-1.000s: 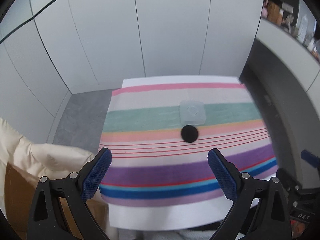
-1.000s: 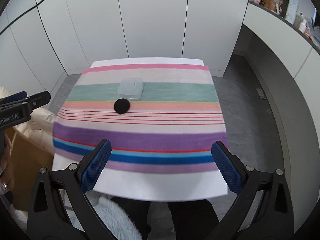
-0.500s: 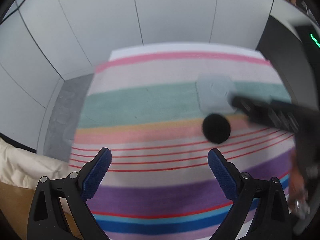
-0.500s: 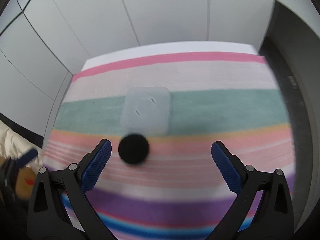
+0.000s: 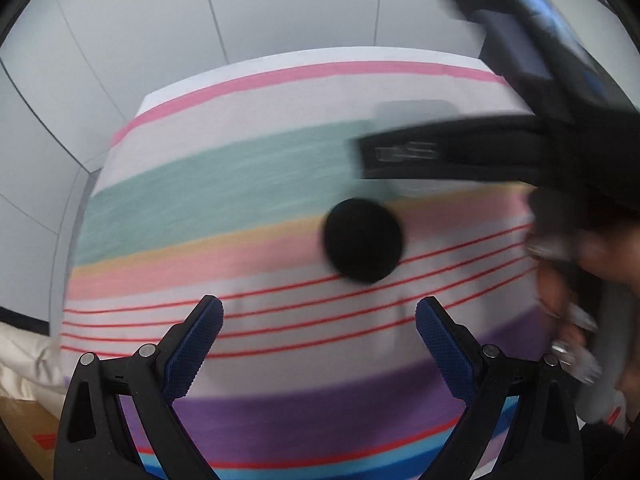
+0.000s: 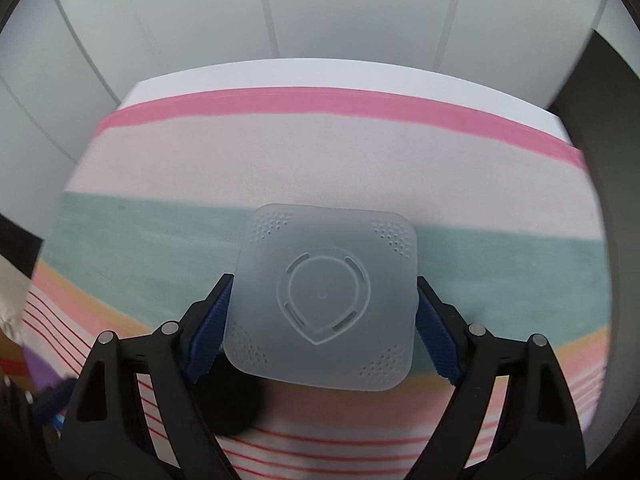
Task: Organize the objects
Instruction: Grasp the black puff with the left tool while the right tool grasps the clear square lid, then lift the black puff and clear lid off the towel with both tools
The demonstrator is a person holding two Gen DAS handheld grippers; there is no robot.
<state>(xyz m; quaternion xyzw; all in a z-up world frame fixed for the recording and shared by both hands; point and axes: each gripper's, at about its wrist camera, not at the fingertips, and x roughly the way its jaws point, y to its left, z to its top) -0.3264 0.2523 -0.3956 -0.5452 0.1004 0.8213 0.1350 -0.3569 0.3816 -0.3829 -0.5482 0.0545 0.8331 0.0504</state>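
The right tongs [image 6: 322,314] straddle a frosted square box [image 6: 324,300], one blue pad at each side edge; the pads look to be touching or just short of the walls, and I cannot tell whether they are truly clamped. The box sits on the green band of the striped cloth [image 6: 328,160] covering the table [image 6: 280,70]. A black round object [image 5: 362,240] lies just beside the box's near edge, on the pink and orange stripes.

The likely trouble is a poor hold. The box is smooth and rounded at the corners, so if the pads bite only at its near half, it could pivot or slip out when lifted. A tilt on lifting could also nudge the black round object, which sits almost under the left pad, or drag and wrinkle the cloth.

The left tongs [image 5: 320,346] are wide apart and empty, hanging over the thin red lines short of the black object.

The left wrist view shows the black object whole, and the right tool with the hand [image 5: 576,280] gripping it, both blurred. The right wrist view hides most of that object but shows the box lid's dotted corners and shield-shaped embossing clearly.
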